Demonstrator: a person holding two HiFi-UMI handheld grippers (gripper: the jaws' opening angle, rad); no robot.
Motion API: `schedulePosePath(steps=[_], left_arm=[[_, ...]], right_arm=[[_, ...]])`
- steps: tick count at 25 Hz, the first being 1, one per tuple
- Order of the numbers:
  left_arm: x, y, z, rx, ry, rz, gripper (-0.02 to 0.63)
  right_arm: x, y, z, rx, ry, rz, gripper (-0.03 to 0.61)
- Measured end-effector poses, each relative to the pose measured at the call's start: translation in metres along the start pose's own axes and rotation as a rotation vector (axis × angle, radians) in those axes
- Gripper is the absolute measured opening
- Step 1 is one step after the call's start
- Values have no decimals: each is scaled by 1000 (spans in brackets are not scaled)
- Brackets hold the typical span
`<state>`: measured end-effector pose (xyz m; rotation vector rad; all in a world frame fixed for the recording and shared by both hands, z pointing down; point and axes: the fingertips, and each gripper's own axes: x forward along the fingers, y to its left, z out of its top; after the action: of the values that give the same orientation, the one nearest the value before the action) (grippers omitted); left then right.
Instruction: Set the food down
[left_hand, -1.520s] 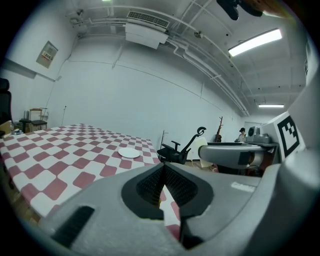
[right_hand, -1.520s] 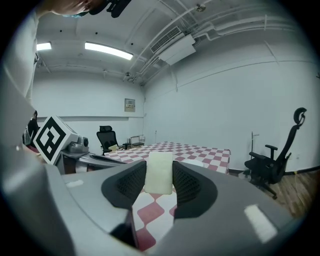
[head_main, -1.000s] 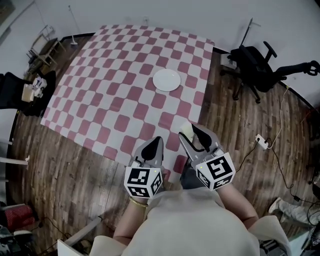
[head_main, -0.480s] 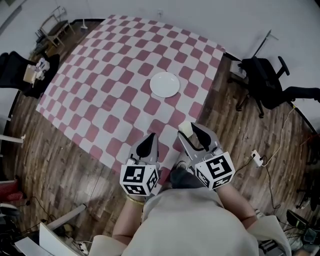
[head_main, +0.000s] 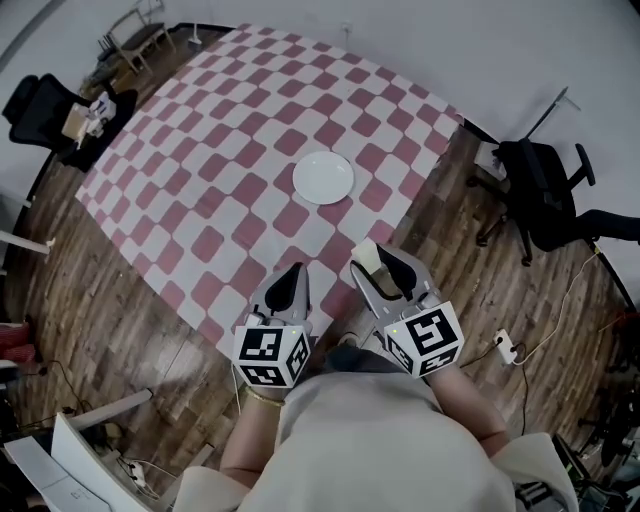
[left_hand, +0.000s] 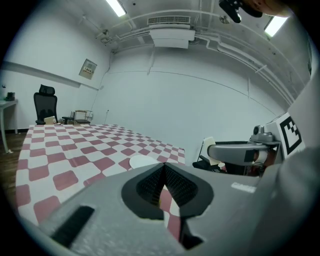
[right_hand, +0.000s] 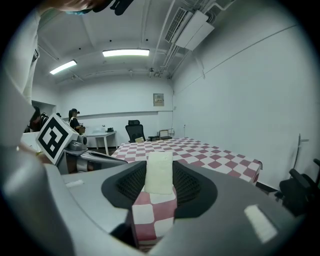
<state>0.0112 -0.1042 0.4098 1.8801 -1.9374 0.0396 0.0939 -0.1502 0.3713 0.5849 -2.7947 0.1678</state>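
In the head view a white plate (head_main: 323, 177) lies bare on the red-and-white checked tablecloth (head_main: 220, 150). My right gripper (head_main: 378, 258) hovers over the cloth's near corner, shut on a pale, flat piece of food (head_main: 366, 256). In the right gripper view the food (right_hand: 159, 172) stands upright between the jaws. My left gripper (head_main: 291, 272) hangs beside it to the left, shut with nothing held. The left gripper view has its jaws meeting in a closed V, my left gripper (left_hand: 163, 169) pointing toward the plate (left_hand: 142, 161), which lies well beyond both grippers.
A black office chair (head_main: 545, 190) stands on the wood floor right of the table, another black chair (head_main: 40, 100) at the far left. A power strip with cable (head_main: 503, 348) lies on the floor at the right. A white wall runs behind the table.
The view has shifted: the table and plate sit a little closer and lower in the frame. Both grippers keep their pose, the right one still shut on the food.
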Motion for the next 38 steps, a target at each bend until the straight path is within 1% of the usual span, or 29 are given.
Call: schedulePosePath(steps=[4,8,13,22,30,38], left_arm=[[13,-10,-1,0,-3,17,0],[22,-19,0,20,7,12,0],[31,-17,5,33,6,18,0],[50,1,16,41,-5,28,0],[77,27,24,5,-9,63,0],[105,46,22,-23,3,90,1]], right_arm=[[-3,-17,-3,-13,2,13,170],[-5,-29,-8,-15,11,6,170],[-1,-36,-9,-24,19,7,170],[29,-50,-10,-24,44,24,170],[72,-68,-8,-39,78,58,170],[110,-88,-9,-50,106,84,170]])
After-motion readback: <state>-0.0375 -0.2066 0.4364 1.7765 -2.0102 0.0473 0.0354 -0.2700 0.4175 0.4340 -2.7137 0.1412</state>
